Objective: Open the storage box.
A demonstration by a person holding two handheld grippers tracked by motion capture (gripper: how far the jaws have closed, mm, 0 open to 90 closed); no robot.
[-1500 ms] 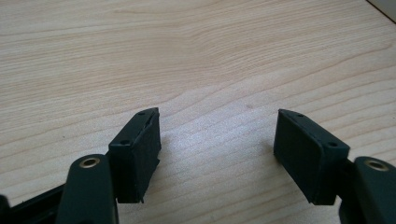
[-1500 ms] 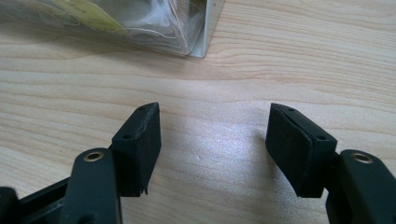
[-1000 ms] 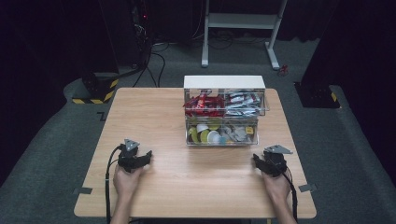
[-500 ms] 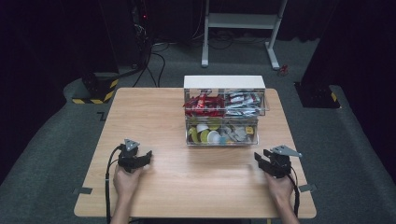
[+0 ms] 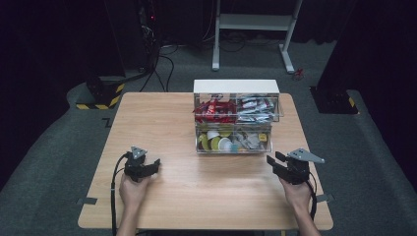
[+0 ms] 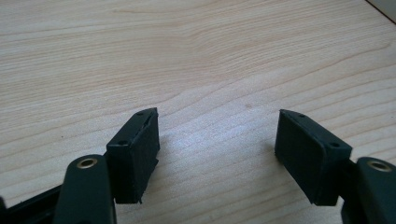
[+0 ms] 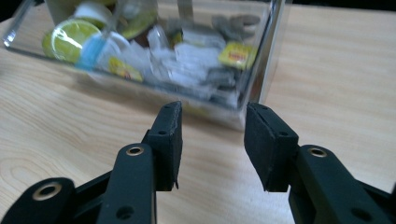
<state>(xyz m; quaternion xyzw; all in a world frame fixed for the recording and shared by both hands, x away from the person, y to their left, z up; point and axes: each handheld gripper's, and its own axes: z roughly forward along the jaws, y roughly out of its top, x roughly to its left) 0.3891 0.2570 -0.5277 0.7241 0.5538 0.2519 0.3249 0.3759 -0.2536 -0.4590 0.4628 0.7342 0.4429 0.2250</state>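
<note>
Two grippers low over the wooden table (image 5: 206,196), both on the person's side of the clear two-tier organizer box (image 5: 235,120). Landmark: that box, standing toward the table's far edge.

Right gripper (image 5: 275,161): lifted, just off the box's lower right front corner. Jaws partly open, nothing between them. In the right gripper view they frame that corner of the bottom drawer (image 7: 154,56), which holds small packets and round foil-lidded cups (image 7: 70,37).

Left gripper (image 5: 153,164): well to the left of the box, close to the table top. Jaws wide apart, empty; bare wood between them in the left gripper view.

Step in hand, as I judge it: right gripper approaching the bottom drawer front. To do it well: come in level with the drawer's front wall, keep the jaws spread enough to clear the corner post, avoid nudging the box backward. The left gripper could brace the box's left side if it slides. Whether there is a handle, cannot tell.
</note>
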